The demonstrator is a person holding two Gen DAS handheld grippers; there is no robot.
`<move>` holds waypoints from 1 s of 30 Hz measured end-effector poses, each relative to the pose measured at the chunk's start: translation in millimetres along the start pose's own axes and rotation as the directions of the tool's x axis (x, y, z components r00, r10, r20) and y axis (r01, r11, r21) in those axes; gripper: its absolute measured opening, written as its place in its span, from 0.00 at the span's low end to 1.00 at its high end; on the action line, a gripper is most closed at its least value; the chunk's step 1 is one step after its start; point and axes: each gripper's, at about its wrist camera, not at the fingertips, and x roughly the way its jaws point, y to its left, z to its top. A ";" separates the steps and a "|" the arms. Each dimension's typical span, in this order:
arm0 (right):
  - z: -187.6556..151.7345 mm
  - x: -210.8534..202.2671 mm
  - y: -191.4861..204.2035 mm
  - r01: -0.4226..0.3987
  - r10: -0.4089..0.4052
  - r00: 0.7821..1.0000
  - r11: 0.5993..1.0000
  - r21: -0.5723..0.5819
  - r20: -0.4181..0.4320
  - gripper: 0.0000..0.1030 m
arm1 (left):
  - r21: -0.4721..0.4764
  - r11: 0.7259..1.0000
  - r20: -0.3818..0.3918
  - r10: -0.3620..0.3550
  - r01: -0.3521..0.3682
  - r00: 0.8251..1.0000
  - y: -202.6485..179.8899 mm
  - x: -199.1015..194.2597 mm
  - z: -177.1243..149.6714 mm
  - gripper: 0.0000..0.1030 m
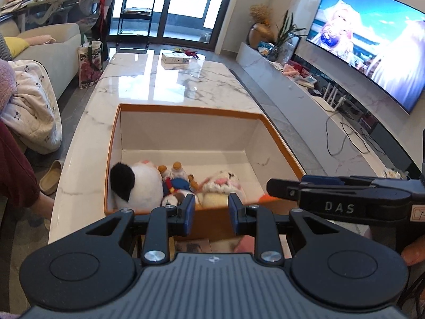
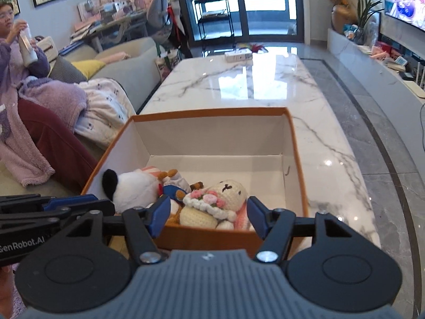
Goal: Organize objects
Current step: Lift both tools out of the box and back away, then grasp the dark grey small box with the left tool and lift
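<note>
The orange box (image 1: 186, 111) sits open on the near end of the marble table (image 1: 172, 85), filling the middle of both views, its white inside bare toward the far wall. Three soft toys lie bunched along its near wall. At lower left is a white plush with a black ear (image 2: 132, 188); just right of it, touching, a small doll in blue (image 2: 172, 188) with tan feet pointing up; and right of that a cream crocheted bunny (image 2: 228, 194) with pink flowers across its chest — its face shows clearly in my right view, while in the left view it is partly hidden behind my claw.

My left gripper (image 1: 211, 212) hangs low in the frame just at the box's near rim, its blue pads apart with nothing between them. My right gripper (image 2: 208, 216) hovers over the same near wall, spread wider, the bunny showing in the gap but not touched by either pad. Each claw appears in the other's view — the right at the right edge of the left view, the left at the lower left of the right view.

Farther out, a small white carton (image 1: 175, 58) rests at the far end of the table. A grey sofa (image 2: 127, 61) runs along the left with a seated person in purple (image 2: 24, 61), and a television (image 1: 372, 45) glows at upper right.
</note>
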 end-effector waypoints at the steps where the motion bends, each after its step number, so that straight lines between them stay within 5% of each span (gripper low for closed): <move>1: -3.8 -5.9 0.2 0.002 -0.002 1.000 1.000 0.001 0.005 0.65 | 0.003 1.000 -0.008 -0.003 0.003 1.000 -0.8 -1.2 -4.0 0.29; 12: -68.1 -24.2 -3.4 0.020 -0.018 0.999 0.999 0.042 -0.029 0.64 | 0.001 1.000 -0.130 0.000 0.000 0.991 6.0 6.9 -55.5 0.30; 14: -81.5 -19.2 -2.9 0.020 -0.017 0.998 0.999 0.050 -0.055 0.58 | 0.009 1.000 -0.141 0.012 -0.011 0.990 6.7 7.5 -64.6 0.32; 17: -101.3 -10.8 1.1 0.006 -0.001 0.996 0.998 0.054 -0.092 0.57 | -0.008 1.000 -0.143 0.024 -0.026 0.989 12.9 7.2 -75.9 0.46; 18: -107.0 -7.3 3.2 0.003 0.002 0.995 0.999 0.052 -0.105 0.57 | -0.020 0.999 -0.142 0.032 -0.036 0.989 15.4 7.2 -78.4 0.53; 30: -109.4 22.7 33.2 -0.086 0.090 0.985 0.996 0.033 -0.149 0.54 | -0.058 0.983 -0.028 0.174 -0.175 0.984 52.5 -10.0 -69.3 0.56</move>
